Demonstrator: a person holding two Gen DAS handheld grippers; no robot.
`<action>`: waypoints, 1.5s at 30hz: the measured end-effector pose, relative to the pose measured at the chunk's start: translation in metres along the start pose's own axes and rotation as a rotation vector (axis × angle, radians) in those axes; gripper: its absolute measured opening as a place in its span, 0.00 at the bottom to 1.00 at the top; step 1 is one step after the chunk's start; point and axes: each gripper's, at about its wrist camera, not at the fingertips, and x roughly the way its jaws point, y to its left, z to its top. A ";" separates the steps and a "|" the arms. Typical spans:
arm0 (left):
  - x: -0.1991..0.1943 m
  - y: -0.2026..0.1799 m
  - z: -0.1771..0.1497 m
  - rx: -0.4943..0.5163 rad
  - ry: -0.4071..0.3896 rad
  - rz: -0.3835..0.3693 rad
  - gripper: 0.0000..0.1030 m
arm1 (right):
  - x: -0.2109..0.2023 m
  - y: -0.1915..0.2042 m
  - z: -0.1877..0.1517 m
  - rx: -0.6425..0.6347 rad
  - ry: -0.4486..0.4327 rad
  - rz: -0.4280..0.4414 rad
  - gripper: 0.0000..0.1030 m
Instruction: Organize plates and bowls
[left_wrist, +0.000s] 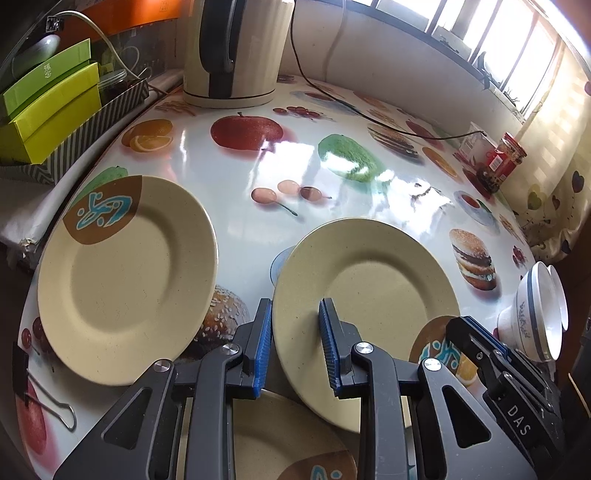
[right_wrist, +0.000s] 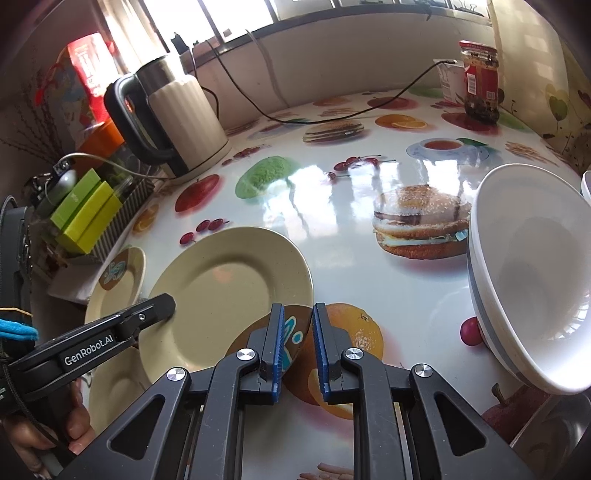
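On table | both claws (left_wrist: 295, 332) (right_wrist: 298, 334) grip tilted plate (left_wrist: 369, 280)

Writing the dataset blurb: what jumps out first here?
A beige plate is held tilted by its rim between the left gripper and right gripper, centre-front over a second plate. Around it lies the glossy fruit-and-burger tablecloth, with tilted white bowls at the right edge.

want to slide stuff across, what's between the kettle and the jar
a black cable trails across the tablecloth between kettle and jar, clearest in the right wrist view
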 end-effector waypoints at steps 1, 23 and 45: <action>0.000 0.000 0.000 -0.002 0.001 0.000 0.25 | 0.000 0.000 0.000 0.002 0.002 0.002 0.15; -0.018 0.002 -0.001 -0.005 -0.037 -0.004 0.25 | -0.010 0.008 0.002 -0.011 -0.019 0.027 0.17; -0.073 0.023 -0.034 -0.048 -0.108 0.017 0.26 | -0.047 0.040 -0.018 -0.087 -0.036 0.094 0.17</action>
